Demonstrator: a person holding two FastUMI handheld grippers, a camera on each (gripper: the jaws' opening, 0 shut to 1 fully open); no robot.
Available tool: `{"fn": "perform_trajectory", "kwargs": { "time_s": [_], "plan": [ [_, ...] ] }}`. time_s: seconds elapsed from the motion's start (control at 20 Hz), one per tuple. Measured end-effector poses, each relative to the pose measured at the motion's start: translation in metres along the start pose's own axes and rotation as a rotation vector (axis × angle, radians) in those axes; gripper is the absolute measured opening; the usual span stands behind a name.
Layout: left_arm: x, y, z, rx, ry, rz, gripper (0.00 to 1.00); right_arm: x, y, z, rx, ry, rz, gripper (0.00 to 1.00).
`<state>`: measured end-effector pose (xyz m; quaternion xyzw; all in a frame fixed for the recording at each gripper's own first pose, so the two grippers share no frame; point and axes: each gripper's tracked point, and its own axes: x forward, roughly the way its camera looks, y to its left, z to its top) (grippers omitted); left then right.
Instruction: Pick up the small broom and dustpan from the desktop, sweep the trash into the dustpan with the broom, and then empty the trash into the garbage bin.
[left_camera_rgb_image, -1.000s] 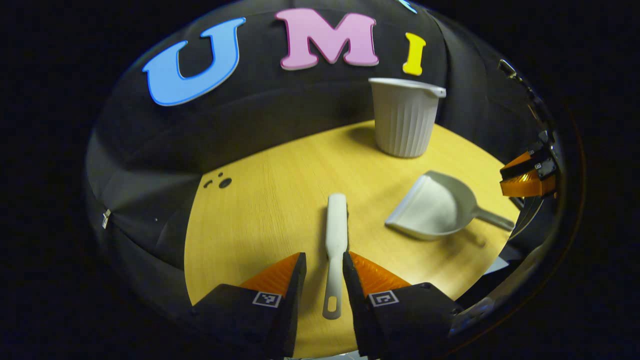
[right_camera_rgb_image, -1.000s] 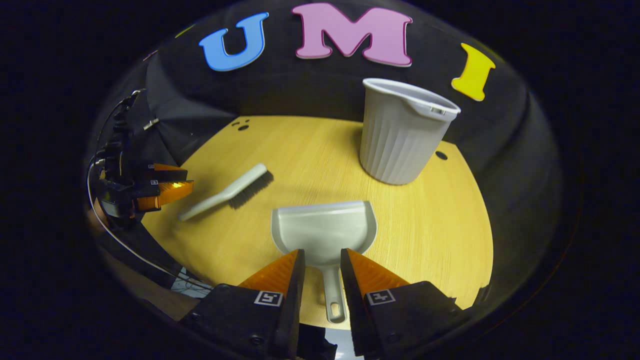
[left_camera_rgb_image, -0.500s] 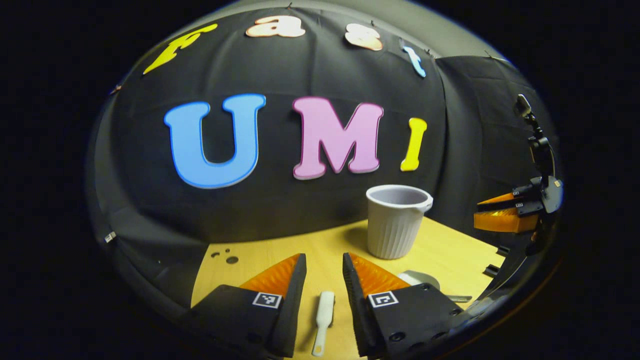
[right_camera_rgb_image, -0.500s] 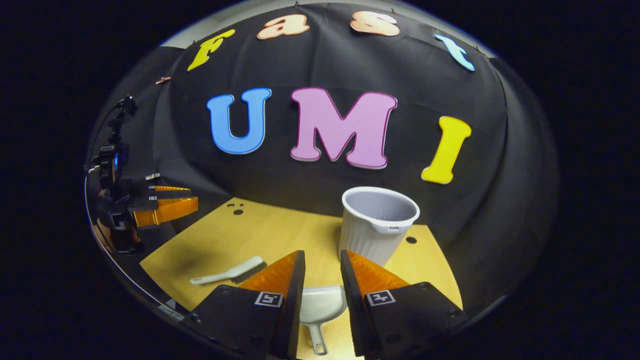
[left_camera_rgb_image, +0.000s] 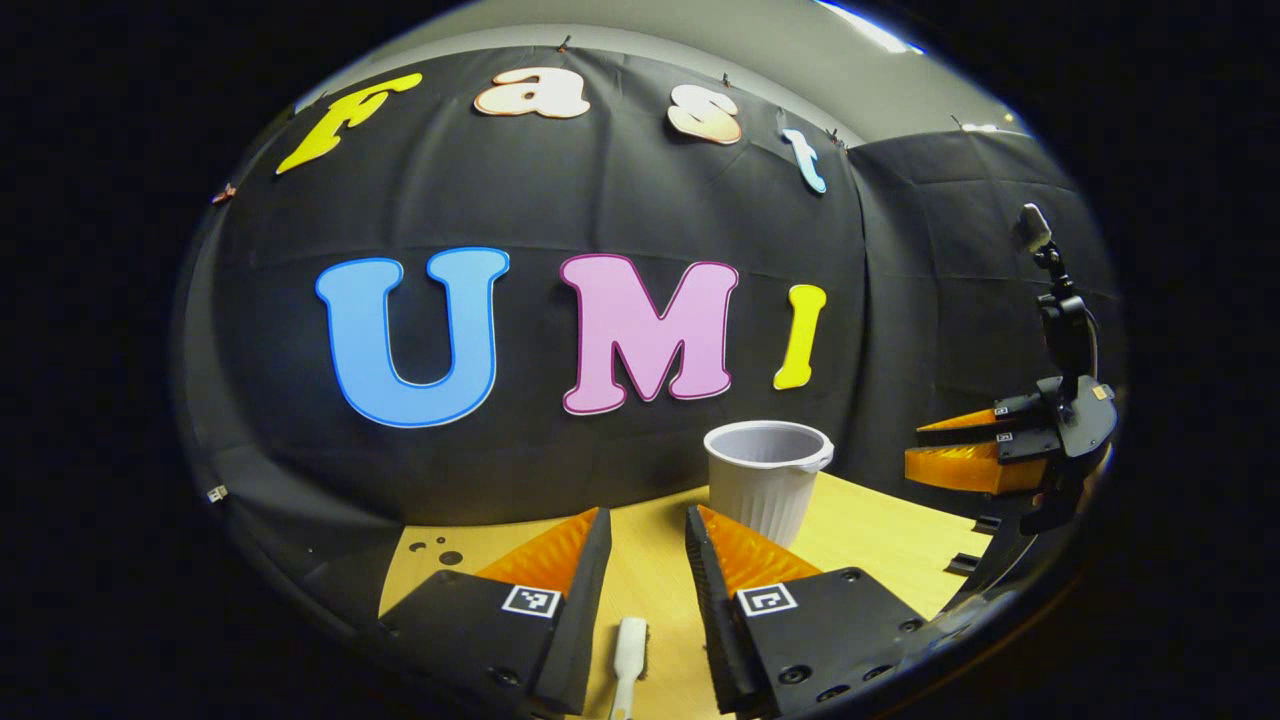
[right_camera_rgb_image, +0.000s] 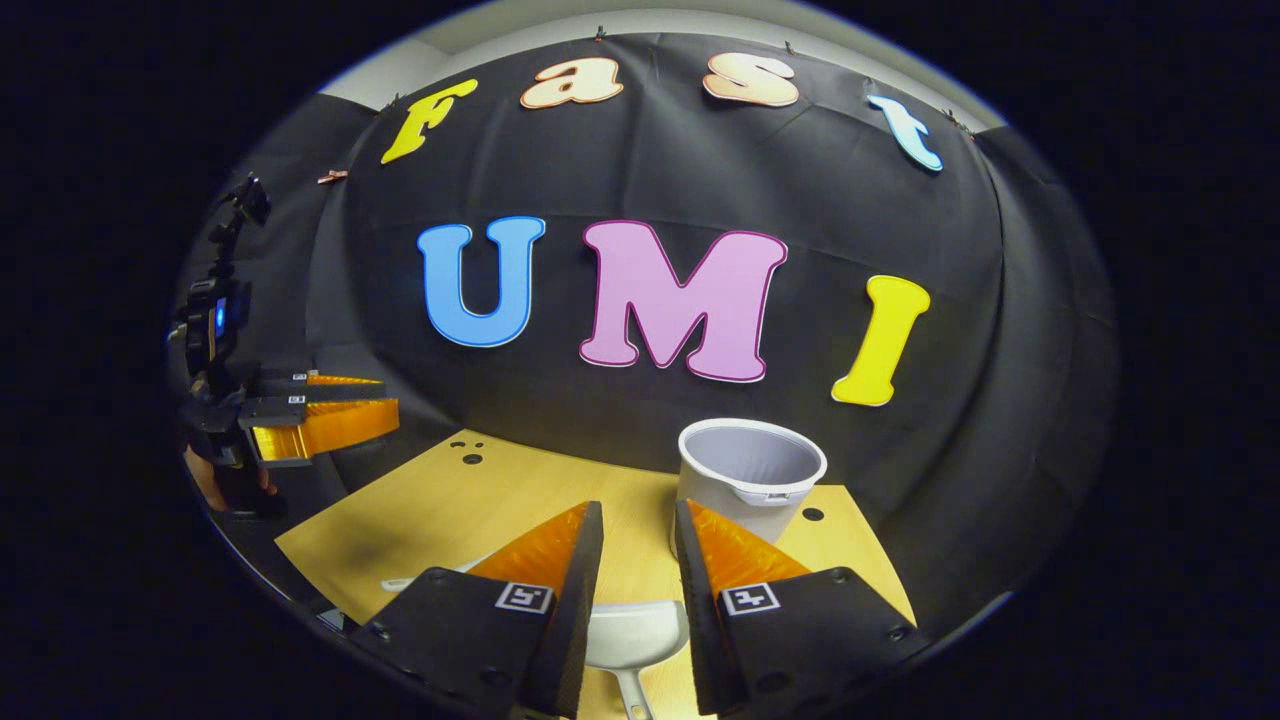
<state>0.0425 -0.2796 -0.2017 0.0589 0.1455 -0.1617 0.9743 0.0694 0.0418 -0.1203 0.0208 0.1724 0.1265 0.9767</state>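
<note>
At bottom centre of the left gripper view, left gripper (left_camera_rgb_image: 646, 525) with jaws apart, nothing between the fingers and no contact with anything; below the gap, on the table (left_camera_rgb_image: 880, 545), head of the small broom (left_camera_rgb_image: 630, 650), lying well beneath the fingertips, handle cut off by the lower edge; farther back, garbage bin (left_camera_rgb_image: 765, 480) upright on the tabletop, partly overlapped by one finger; at far right, right gripper (left_camera_rgb_image: 955, 445) seen side-on, raised above the table edge, fingers slightly parted, grasping nothing; a camera mount (left_camera_rgb_image: 1060, 320) above it; behind all, black cloth wall (left_camera_rgb_image: 560, 480).

At bottom centre of the right gripper view, right gripper (right_camera_rgb_image: 638, 520) with jaws apart by a similar narrow gap, empty, touching nothing; below the gap, dustpan (right_camera_rgb_image: 632, 635) on the table (right_camera_rgb_image: 450, 500), pan mouth facing away, handle running toward the lower edge; a sliver of the broom handle (right_camera_rgb_image: 400, 583) just left of the near finger, largely hidden; beyond, garbage bin (right_camera_rgb_image: 750, 475) upright, open top visible, near the far table edge; a small dark hole (right_camera_rgb_image: 812, 514) in the tabletop beside it; at far left, left gripper (right_camera_rgb_image: 385, 405) held level above the table edge, a part of the holding hand (right_camera_rgb_image: 205, 480) visible beneath; dustpan not distinguishable in the left gripper view.
</note>
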Motion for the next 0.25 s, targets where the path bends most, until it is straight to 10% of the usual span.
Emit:
{"fn": "perform_trajectory", "kwargs": {
  "time_s": [0.25],
  "plan": [
    [-0.002,0.003,0.005,0.02,-0.002,0.007,0.5,0.002,0.016,0.004,0.001,0.001,0.008,0.46]
  ]
}}
